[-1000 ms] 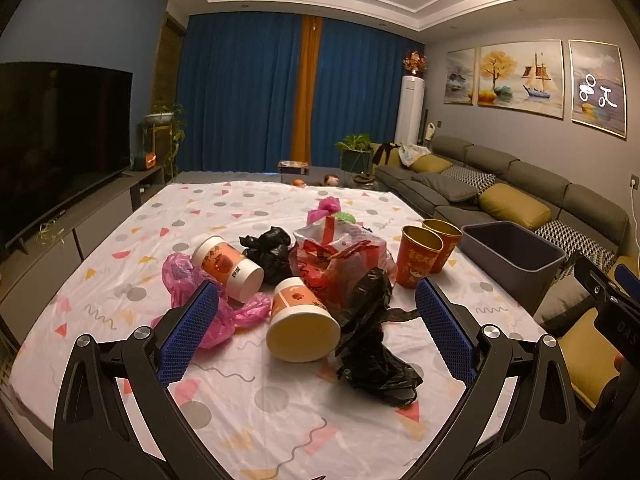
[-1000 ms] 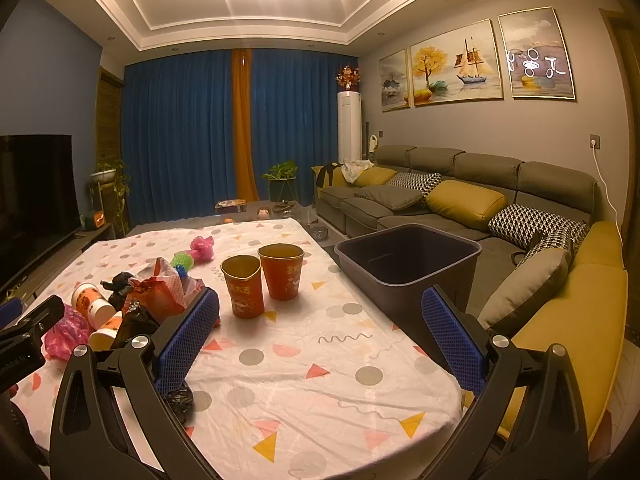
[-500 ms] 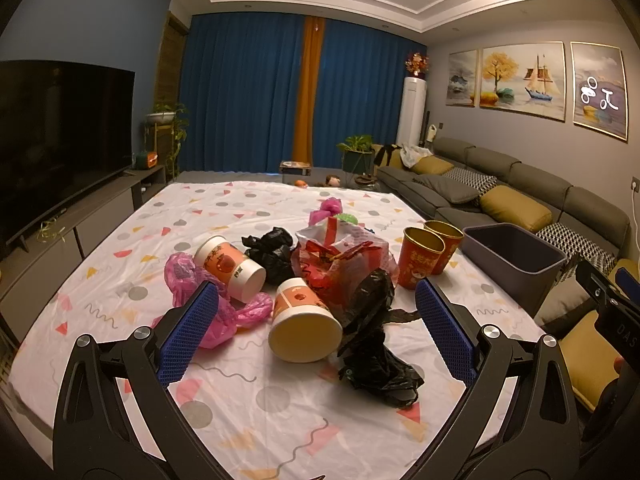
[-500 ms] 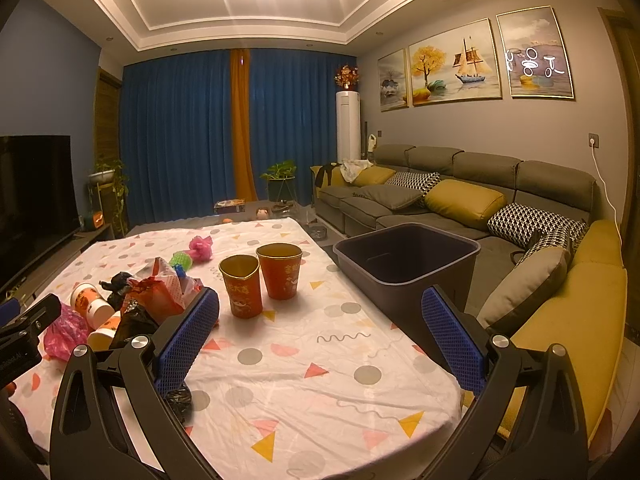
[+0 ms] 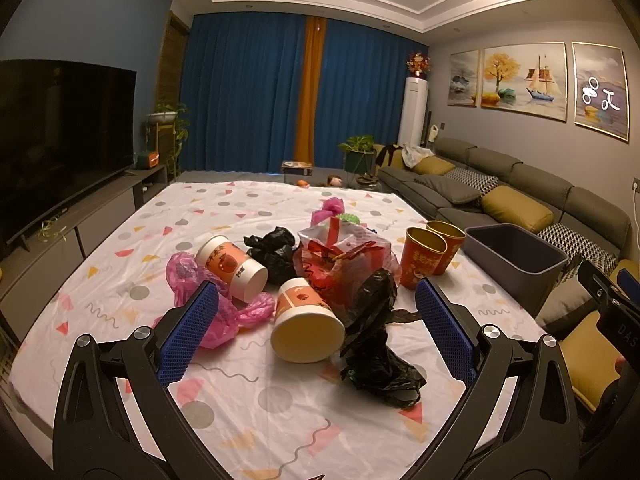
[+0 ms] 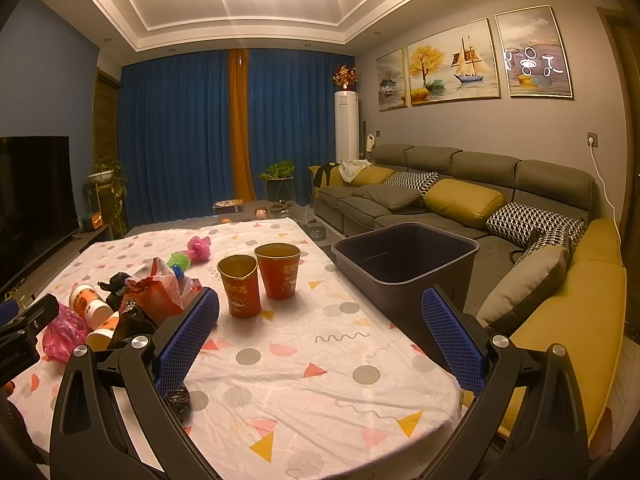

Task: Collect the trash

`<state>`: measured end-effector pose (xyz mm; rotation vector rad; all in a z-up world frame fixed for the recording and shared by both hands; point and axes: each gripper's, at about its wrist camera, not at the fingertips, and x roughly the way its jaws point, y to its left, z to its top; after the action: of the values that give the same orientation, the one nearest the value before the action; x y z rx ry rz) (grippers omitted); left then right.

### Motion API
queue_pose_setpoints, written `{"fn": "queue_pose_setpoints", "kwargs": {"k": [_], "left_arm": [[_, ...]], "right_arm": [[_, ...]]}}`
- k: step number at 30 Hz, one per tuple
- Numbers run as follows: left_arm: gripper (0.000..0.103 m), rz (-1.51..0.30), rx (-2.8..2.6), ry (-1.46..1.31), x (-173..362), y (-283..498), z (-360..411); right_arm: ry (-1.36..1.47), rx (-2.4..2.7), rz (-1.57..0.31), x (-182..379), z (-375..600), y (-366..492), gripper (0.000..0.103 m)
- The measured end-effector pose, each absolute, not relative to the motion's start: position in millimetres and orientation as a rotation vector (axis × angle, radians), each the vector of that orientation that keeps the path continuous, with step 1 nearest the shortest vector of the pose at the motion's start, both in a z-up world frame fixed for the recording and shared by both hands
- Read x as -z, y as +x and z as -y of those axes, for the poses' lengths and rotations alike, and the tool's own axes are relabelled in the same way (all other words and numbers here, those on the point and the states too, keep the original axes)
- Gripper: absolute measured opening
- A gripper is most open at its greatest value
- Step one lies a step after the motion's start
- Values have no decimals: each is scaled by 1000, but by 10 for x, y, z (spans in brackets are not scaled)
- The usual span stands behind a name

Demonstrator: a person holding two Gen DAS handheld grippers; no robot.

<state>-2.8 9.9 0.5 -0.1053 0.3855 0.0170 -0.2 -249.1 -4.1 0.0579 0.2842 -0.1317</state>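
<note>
Trash lies heaped on the patterned tablecloth point(image 5: 248, 208): two tipped orange-and-white paper cups point(image 5: 306, 320) point(image 5: 232, 266), a pink plastic bag point(image 5: 188, 276), black plastic bags point(image 5: 376, 344), a red snack bag point(image 5: 340, 260) and two upright red-gold cups point(image 5: 424, 258) point(image 6: 240, 286). A dark grey bin point(image 6: 404, 256) stands beside the table's right edge. My left gripper point(image 5: 316, 328) hovers open just short of the nearest cup, nothing between its fingers. In the right wrist view my right gripper point(image 6: 320, 340) is open over bare tablecloth, with the red-gold cups ahead to its left.
A grey sofa with yellow cushions point(image 6: 464, 200) runs along the right wall behind the bin. A television point(image 5: 60, 132) on a low cabinet lines the left side. A pink and a green ball point(image 6: 192, 252) lie farther back on the table.
The left gripper has drifted slightly, so the trash pile sits a little to the right in its view. The right gripper's view is almost unchanged. Both stay open.
</note>
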Motion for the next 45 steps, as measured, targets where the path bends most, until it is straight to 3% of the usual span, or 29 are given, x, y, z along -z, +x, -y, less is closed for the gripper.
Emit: {"fn": "queue_pose_setpoints", "kwargs": {"k": [45], "left_arm": [[97, -341, -54, -98, 17, -34, -98]], "right_arm": [[71, 145, -279, 81, 2515, 25, 98]]}}
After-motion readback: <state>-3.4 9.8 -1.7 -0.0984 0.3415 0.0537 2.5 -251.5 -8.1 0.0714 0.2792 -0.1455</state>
